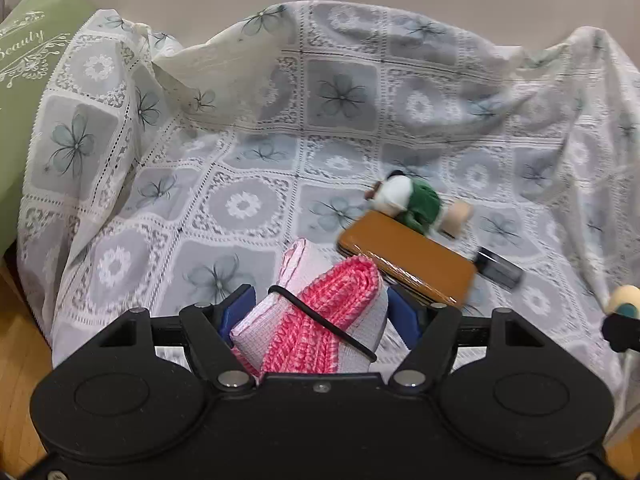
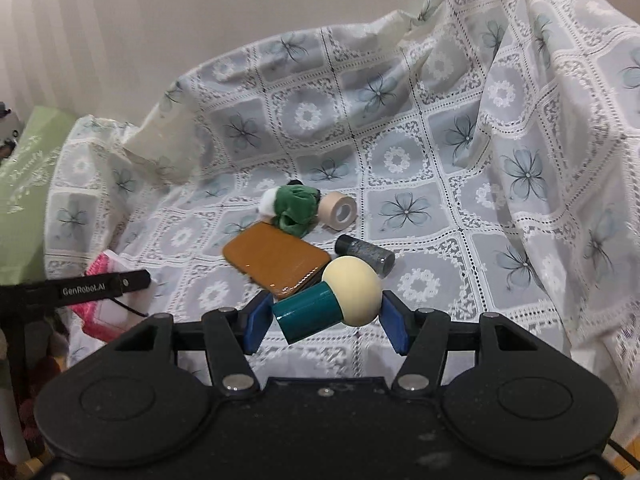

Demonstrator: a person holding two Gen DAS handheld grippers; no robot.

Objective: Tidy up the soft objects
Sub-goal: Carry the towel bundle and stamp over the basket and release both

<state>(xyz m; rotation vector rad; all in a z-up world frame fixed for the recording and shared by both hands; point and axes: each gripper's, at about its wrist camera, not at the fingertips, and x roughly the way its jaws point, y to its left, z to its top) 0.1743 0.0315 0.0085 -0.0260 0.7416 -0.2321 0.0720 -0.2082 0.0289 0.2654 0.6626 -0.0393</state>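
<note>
My left gripper [image 1: 320, 308] is shut on a folded pink and white cloth [image 1: 320, 320] bound with a black band, held just above the sofa cover. My right gripper [image 2: 326, 316] is shut on a teal cylinder with a cream ball head [image 2: 332, 300]; it also shows at the right edge of the left wrist view [image 1: 624, 300]. A green and white plush toy [image 2: 290, 206] lies further back on the cover, also in the left wrist view [image 1: 412, 200]. The pink cloth shows at the left of the right wrist view [image 2: 98, 272].
A lace floral cover [image 1: 240, 200] drapes the seat. An orange flat case [image 2: 276, 262], a tape roll [image 2: 340, 210] and a dark glitter tube [image 2: 364, 254] lie by the plush. A green cushion [image 1: 24, 80] stands at left. Wooden floor [image 1: 16, 344] lies below left.
</note>
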